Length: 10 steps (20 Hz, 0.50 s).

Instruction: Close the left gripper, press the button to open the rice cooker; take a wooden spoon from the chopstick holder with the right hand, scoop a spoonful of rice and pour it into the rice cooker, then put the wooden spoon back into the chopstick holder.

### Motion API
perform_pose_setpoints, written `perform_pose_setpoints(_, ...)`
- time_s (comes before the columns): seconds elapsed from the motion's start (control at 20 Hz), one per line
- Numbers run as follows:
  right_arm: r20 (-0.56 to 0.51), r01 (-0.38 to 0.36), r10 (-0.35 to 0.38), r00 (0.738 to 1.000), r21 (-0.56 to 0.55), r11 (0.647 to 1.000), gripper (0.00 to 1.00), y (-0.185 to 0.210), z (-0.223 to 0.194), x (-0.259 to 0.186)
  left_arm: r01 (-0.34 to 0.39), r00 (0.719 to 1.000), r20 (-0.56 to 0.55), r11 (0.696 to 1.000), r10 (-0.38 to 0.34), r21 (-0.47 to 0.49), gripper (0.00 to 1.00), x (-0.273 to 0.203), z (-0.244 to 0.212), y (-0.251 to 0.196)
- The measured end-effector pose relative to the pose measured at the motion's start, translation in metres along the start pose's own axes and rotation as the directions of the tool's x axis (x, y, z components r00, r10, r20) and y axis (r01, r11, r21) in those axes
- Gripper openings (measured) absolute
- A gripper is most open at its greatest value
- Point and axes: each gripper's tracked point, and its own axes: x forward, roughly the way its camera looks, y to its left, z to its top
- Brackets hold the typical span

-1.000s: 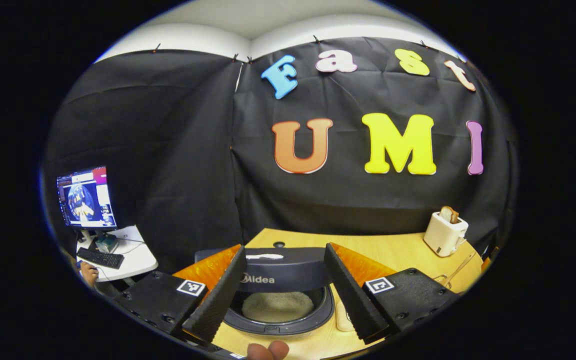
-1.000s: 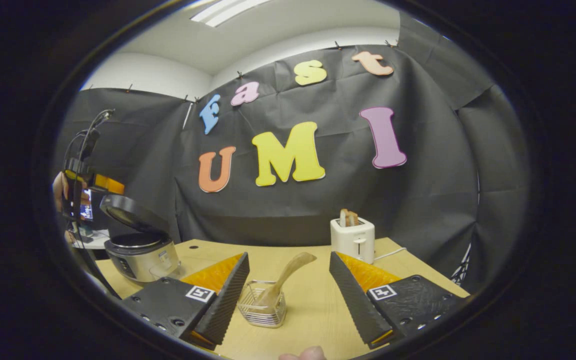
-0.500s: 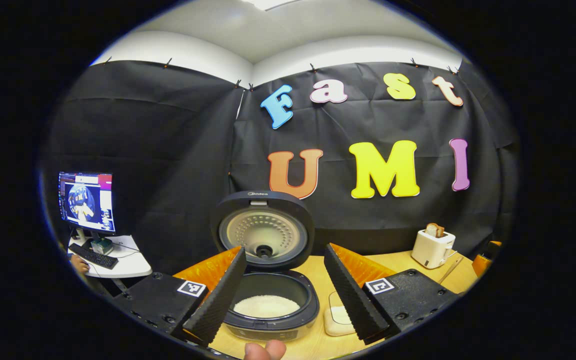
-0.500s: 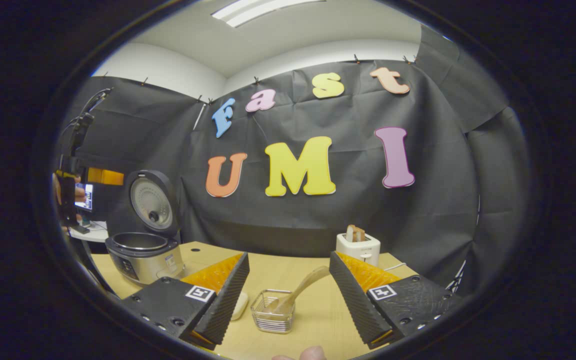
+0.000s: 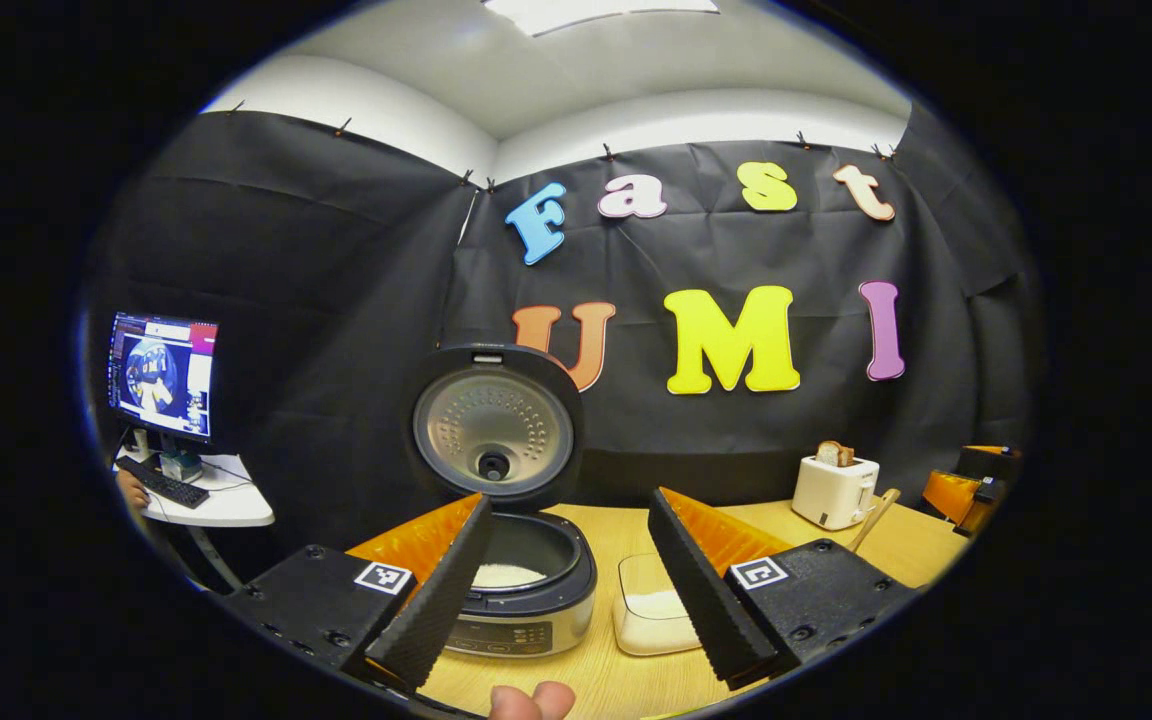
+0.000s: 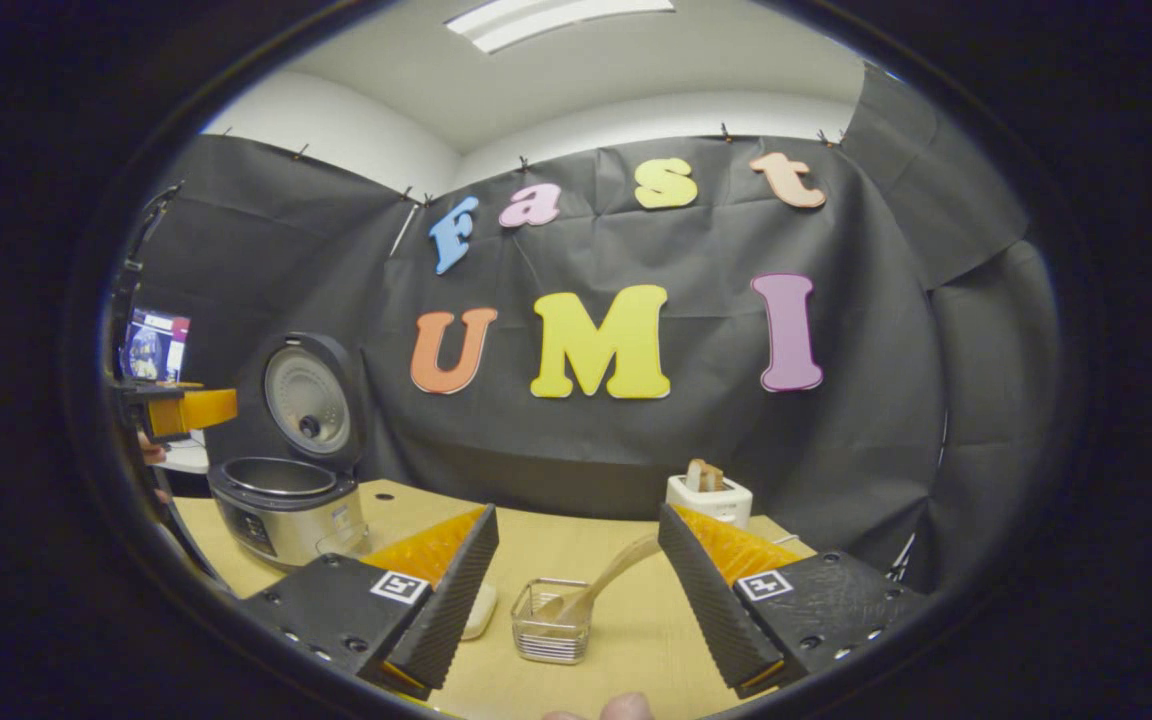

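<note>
The rice cooker (image 5: 524, 590) stands open, its lid (image 5: 493, 425) upright and white rice low in the pot. My left gripper (image 5: 569, 500) is open and hangs in front of it, a little back and touching nothing. A white dish of rice (image 5: 648, 618) lies right of the cooker. In the right gripper view the wooden spoon (image 6: 608, 578) leans in the clear chopstick holder (image 6: 550, 622) on the table. My right gripper (image 6: 574, 530) is open just short of the holder, with the spoon seen between its fingers. The cooker (image 6: 284, 505) stands far left there.
A white toaster (image 6: 706, 497) with bread stands at the back of the wooden table (image 6: 636, 640). A side desk with a monitor (image 5: 161, 375) and keyboard is off to the left. The left gripper's orange part (image 6: 186, 410) shows beside the cooker lid.
The cooker lid has swung from half raised to fully upright. My left gripper has drawn back from the cooker. The right gripper has barely shifted in front of the holder.
</note>
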Motion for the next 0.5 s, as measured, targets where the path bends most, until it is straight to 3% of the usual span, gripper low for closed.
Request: perform_pose_setpoints(0.5, -0.117, 0.073, -0.068, 0.991, 0.038, 0.997, 0.95, -0.034, -0.041, -0.005, 0.014, 1.000, -0.009, 0.992, -0.013, 0.123, 0.99, -0.001, -0.015, -0.006)
